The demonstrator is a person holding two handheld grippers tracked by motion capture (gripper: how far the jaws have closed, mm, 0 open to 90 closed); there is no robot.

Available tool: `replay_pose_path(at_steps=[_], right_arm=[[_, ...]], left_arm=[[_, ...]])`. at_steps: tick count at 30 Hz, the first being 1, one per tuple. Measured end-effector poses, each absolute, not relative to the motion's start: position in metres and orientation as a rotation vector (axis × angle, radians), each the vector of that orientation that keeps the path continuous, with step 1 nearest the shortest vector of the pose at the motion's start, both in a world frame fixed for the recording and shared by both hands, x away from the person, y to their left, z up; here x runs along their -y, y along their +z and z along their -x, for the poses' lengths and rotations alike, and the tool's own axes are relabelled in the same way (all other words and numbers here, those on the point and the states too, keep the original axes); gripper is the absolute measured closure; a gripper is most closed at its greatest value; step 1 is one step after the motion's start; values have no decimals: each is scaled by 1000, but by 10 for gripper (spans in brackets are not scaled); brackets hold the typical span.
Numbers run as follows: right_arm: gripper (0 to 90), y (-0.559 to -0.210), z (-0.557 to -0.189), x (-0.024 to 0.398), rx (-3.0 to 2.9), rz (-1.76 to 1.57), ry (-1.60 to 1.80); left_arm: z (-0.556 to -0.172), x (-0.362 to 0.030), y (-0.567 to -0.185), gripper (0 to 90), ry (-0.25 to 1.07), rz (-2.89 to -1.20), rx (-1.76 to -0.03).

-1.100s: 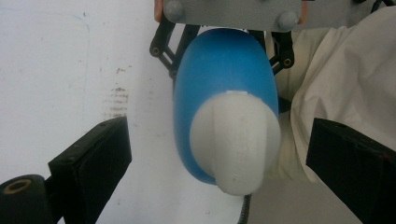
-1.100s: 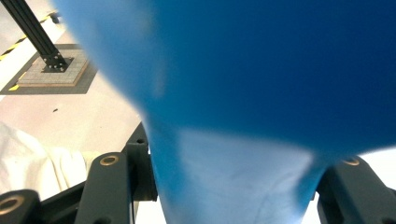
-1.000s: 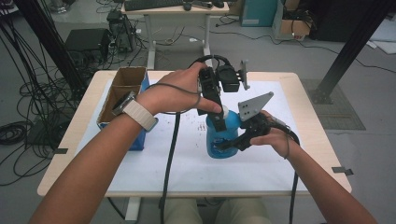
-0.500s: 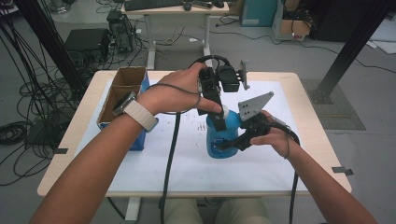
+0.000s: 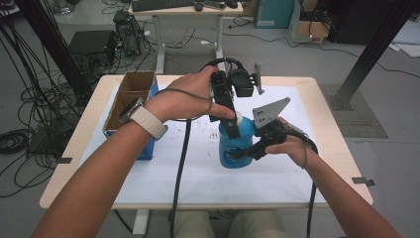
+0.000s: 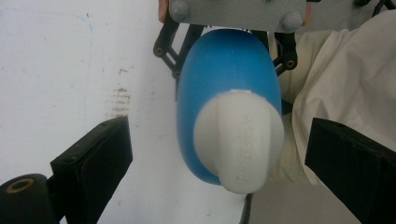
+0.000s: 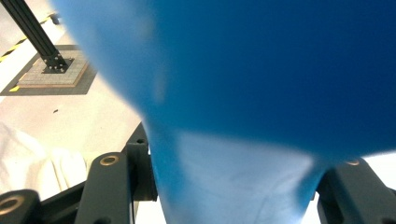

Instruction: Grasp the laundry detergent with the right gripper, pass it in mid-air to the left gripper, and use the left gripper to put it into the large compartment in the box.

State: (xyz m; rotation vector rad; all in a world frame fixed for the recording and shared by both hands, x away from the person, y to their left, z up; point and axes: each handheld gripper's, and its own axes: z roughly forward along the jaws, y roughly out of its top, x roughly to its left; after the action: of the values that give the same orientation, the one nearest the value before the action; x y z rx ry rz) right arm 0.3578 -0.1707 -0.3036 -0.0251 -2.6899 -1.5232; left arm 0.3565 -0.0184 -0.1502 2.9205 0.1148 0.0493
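A blue plastic bottle [image 5: 233, 148] with a white cap [image 5: 238, 118] stands upright on the white sheet near the table's middle. My right gripper [image 5: 243, 151] comes in from the right and is shut on the bottle's body; in the right gripper view the blue bottle [image 7: 261, 70] fills the space between the jaws of that gripper [image 7: 233, 191]. My left gripper [image 5: 235, 126] points down from above with its jaws on either side of the cap. In the left gripper view the white cap [image 6: 239, 140] sits between the widely parted jaws of the left gripper [image 6: 219, 161], which stand clear of it.
An open cardboard box [image 5: 130, 95] stands at the table's left, against a blue box [image 5: 150, 148]. A white sheet [image 5: 198, 173] covers the tabletop [image 5: 327, 144]. Cables trail from both grippers toward the front edge. A desk [image 5: 183, 9] stands behind the table.
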Motion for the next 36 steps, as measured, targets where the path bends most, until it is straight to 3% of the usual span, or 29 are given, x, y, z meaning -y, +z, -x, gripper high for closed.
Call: replay_pose_path(at_steps=[36], right_arm=[[423,-304,-358,171,2691,36,-1523]], left_arm=[[-356,18,-150,80,52,-2924,-117]])
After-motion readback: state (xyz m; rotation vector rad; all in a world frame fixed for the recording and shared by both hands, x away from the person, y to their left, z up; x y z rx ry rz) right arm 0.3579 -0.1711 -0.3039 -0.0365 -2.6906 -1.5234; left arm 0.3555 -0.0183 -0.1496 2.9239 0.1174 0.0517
